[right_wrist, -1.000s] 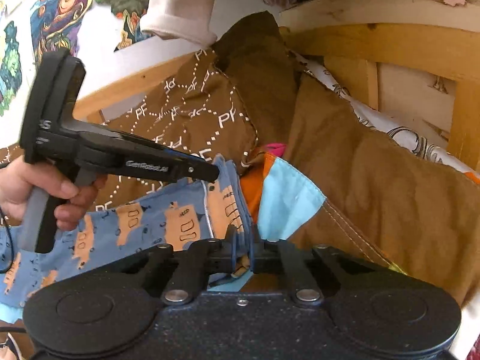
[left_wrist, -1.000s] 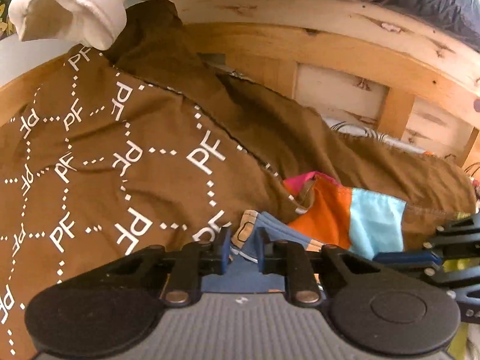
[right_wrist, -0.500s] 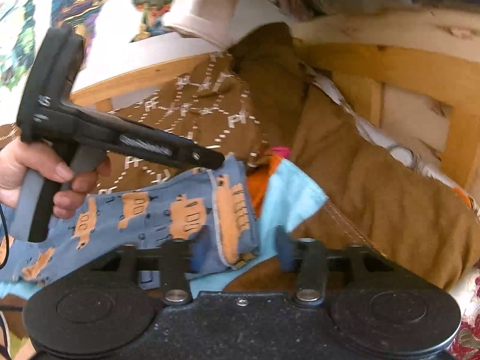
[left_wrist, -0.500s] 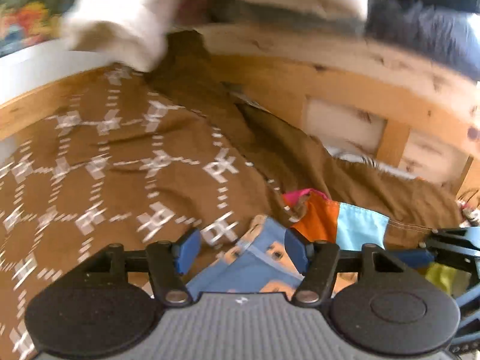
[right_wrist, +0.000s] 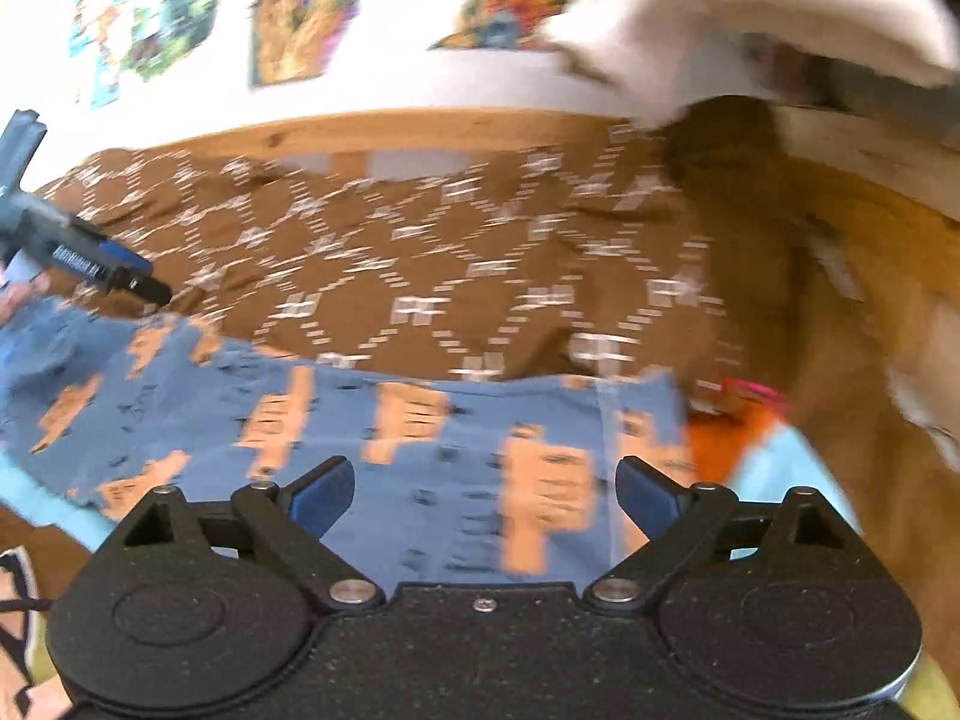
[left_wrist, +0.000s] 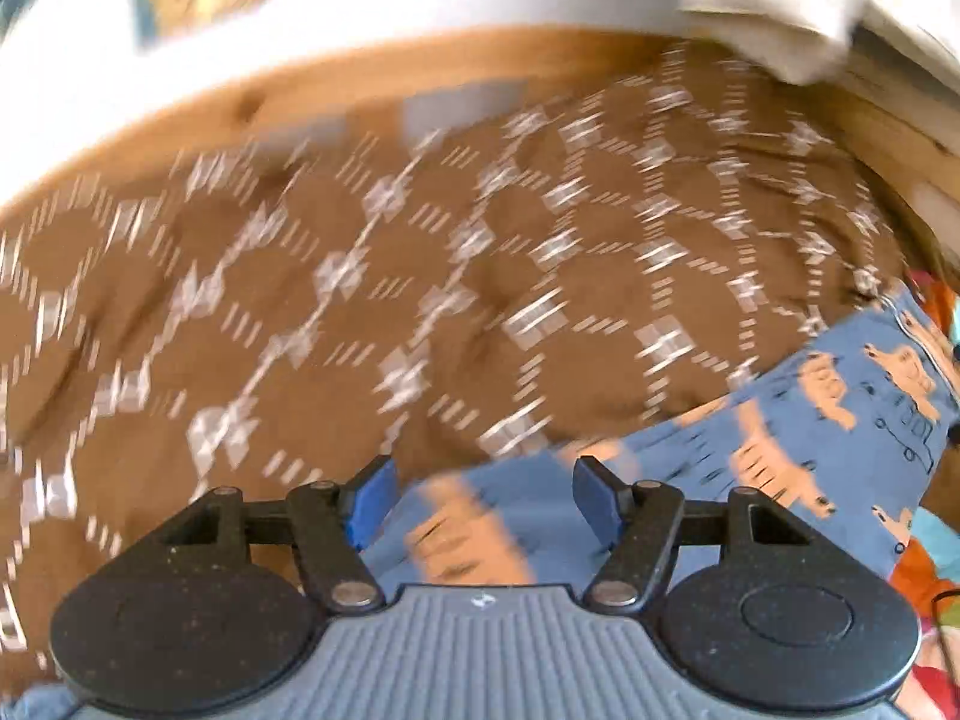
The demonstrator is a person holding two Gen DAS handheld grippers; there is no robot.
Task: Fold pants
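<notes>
The blue pants [right_wrist: 420, 438] with orange animal prints lie flat on the brown patterned blanket [right_wrist: 456, 264], folded lengthwise. They also show in the left wrist view [left_wrist: 780, 420]. My left gripper [left_wrist: 483, 495] is open and empty, just above the near edge of the pants; it also shows at the far left of the right wrist view [right_wrist: 129, 282]. My right gripper [right_wrist: 483, 489] is open and empty, low over the pants near their right end. Both views are motion-blurred.
A wooden bed frame [left_wrist: 336, 84] runs behind the blanket. A white garment [right_wrist: 750, 18] hangs over the rail at upper right. Orange and light-blue cloth [right_wrist: 738, 450] lies right of the pants. Posters [right_wrist: 300, 6] hang on the white wall.
Both grippers let go of the pants' end and opened wide. Both swung to the left and pulled back; the pants now lie spread on the blanket.
</notes>
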